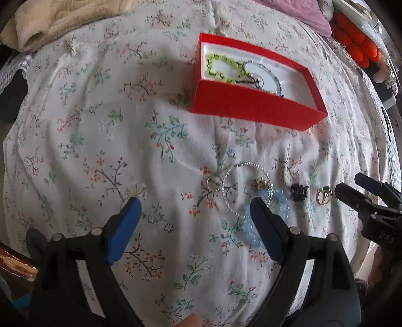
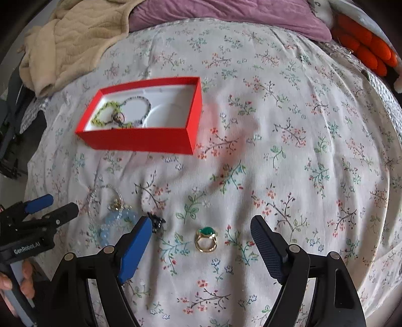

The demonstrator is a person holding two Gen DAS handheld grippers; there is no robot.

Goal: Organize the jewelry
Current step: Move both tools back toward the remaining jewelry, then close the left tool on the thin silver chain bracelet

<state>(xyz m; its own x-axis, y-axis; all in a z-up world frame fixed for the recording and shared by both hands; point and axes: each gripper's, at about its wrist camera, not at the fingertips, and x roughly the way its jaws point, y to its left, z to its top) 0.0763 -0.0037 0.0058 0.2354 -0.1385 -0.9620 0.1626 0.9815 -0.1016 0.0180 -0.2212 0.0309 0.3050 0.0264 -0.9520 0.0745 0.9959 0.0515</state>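
A red box (image 1: 251,108) (image 2: 135,142) with a white lining sits on the floral bedsheet and holds a yellow-green bead bracelet (image 1: 221,70) (image 2: 100,118) and a dark beaded bracelet (image 1: 266,63) (image 2: 148,103). Loose on the sheet lie a silver bangle (image 1: 247,164) (image 2: 105,187), a pale blue bead bracelet (image 1: 284,201) (image 2: 118,218), a small gold piece (image 1: 261,183), a black piece (image 1: 299,192) (image 2: 157,221) and a gold ring with a green stone (image 1: 324,196) (image 2: 206,239). My left gripper (image 1: 194,203) (image 2: 62,203) is open just left of the bangle, one finger over the blue bracelet. My right gripper (image 2: 201,222) (image 1: 348,181) is open with the ring lying between its fingers, untouched.
A beige blanket (image 2: 65,42) is bunched at the far left and a purple pillow (image 2: 226,15) lies at the head of the bed. An orange plush (image 2: 366,47) sits far right. A hand (image 2: 25,276) grips the left tool. The sheet is wrinkled around the jewelry.
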